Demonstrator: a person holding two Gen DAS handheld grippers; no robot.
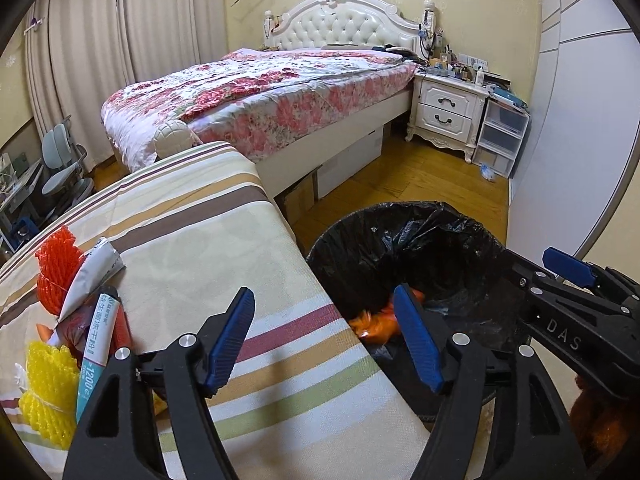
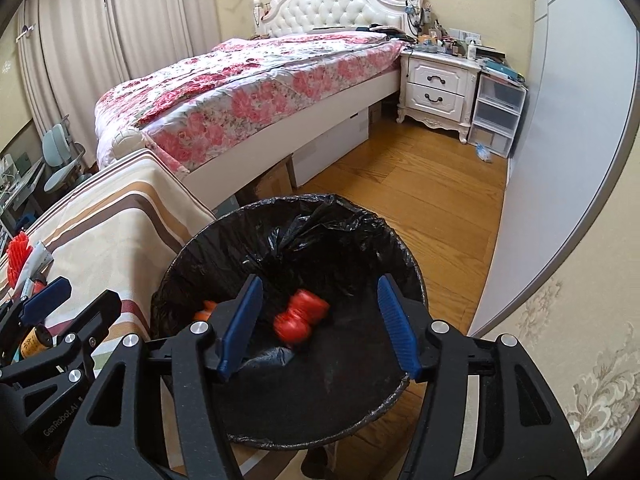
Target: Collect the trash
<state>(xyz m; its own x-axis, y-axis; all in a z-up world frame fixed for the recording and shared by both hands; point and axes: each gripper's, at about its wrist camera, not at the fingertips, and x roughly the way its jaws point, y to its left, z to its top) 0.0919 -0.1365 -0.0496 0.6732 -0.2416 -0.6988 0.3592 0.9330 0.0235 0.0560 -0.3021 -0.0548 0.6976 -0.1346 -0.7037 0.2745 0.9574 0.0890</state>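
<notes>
Both grippers sit nearest your cameras. Your right gripper (image 2: 318, 326) hangs over the bin with its jaws apart and nothing between the pads; your left gripper (image 1: 326, 338) straddles the edge where the striped cover meets the bin, jaws likewise apart and empty.

Inventory, largest first:

1. Striped cover (image 1: 208, 248), filling the left wrist view from 9 to 6 o'clock. It bears the uncollected pile.
2. Trash bin (image 2: 400, 248), black-lined, at centre of the right wrist view, just beside the cover's edge.
3. Yellow foam net (image 1: 48, 388), at 8 o'clock in the left view, on the cover.
4. Orange foam net (image 1: 56, 268), at 9 o'clock, on the cover.
5. Red item (image 2: 298, 316), blurred, inside the bin's mouth; it looks to be dropping in.
6. Orange scrap (image 1: 376, 320), lying in the bin.
7. White tube (image 1: 92, 276) and lettered tube (image 1: 98, 336), between the two nets.

Progress, by judgement: partway. Two pieces are in the bin; you have the nets and tubes left to fetch.
</notes>
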